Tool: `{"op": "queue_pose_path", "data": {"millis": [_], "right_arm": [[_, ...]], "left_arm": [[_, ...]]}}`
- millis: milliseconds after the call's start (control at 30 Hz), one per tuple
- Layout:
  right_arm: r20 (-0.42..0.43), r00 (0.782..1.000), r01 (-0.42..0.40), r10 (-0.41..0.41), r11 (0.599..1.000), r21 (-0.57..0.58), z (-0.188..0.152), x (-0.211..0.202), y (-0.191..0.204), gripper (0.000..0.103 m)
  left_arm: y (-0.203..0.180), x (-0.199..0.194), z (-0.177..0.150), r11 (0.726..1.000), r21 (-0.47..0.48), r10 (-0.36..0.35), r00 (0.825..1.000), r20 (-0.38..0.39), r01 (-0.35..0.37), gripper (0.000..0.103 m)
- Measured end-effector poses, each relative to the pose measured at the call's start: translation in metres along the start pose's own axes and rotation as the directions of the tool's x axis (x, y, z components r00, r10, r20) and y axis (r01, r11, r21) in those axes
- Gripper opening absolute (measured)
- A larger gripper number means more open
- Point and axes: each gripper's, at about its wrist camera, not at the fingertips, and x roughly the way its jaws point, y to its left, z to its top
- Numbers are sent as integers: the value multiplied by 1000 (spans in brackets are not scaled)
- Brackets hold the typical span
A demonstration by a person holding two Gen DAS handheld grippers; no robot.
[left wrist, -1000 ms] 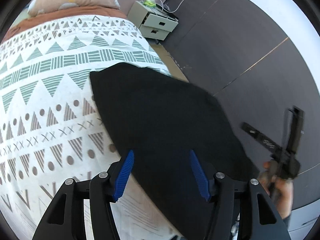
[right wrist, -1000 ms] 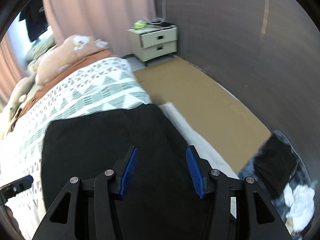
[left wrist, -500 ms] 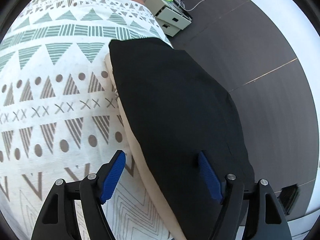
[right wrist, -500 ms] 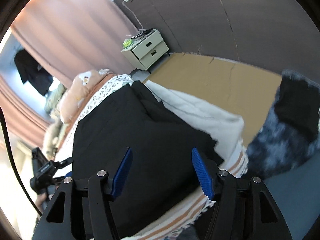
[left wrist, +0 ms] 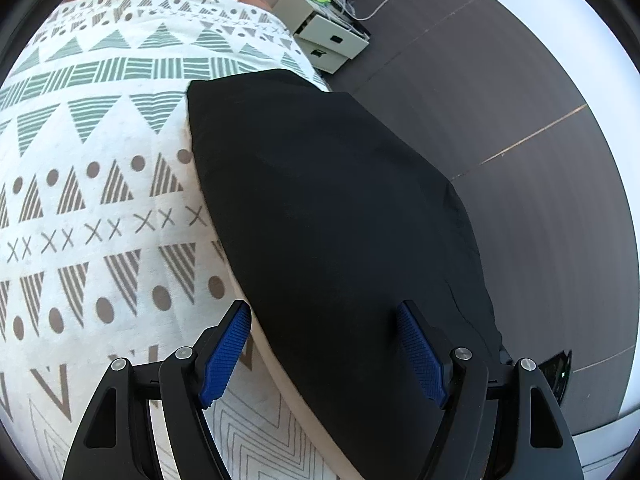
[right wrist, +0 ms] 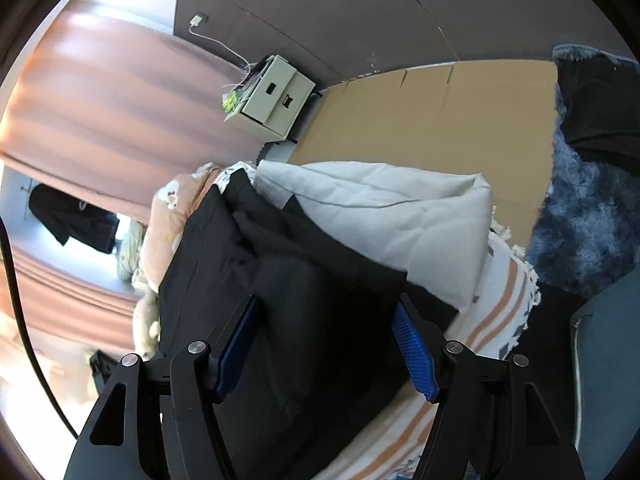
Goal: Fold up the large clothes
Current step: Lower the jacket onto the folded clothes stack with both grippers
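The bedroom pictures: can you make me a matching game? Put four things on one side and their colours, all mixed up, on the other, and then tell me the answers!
Things:
1. big garment lying on the bed
2. nightstand by the wall
3. curtain
4. pads on the left tool

Colours:
A. blue
B. pink
C. black
D. pale cream

Right pairs: 1-C, 2-D, 3-B, 4-A.
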Motion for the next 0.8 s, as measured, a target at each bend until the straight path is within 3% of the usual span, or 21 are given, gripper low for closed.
{"op": "queue_pose_path", "data": {"millis": [33,67,100,200,300,567,700,800], "right_arm": [[-1,1000,-5,5,1000,2,1,2,0,67],[1,1000,-11,11,1000,-3,2,3,1,58],[9,1000,-18,18,1000,-16,2,3,3,33],[36,999,-25,28,997,-68,-1,-5,9,16],[92,995,-20,32,992,-126,-9,-26,22,14],[178,984,27,-10,995,-97,-20,-52,19,13],[217,975,57,-38,995,-79,-11,-57,19,13],[200,978,77,-61,994,-76,0,-49,17,14]], "left_arm": [[-2,2,1,1000,1,2,1000,0,-2,76],[-4,3,1,1000,-3,10,1000,0,-10,76],[-6,4,3,1000,-8,13,1000,1,-13,76],[-12,3,6,1000,-12,-1,1000,13,1,75],[-19,-3,10,999,-1,-32,999,18,32,75],[-30,9,18,998,22,-58,998,8,58,75],[-34,10,29,997,34,-64,998,24,63,75],[-35,16,36,998,41,-44,998,46,42,75]]}}
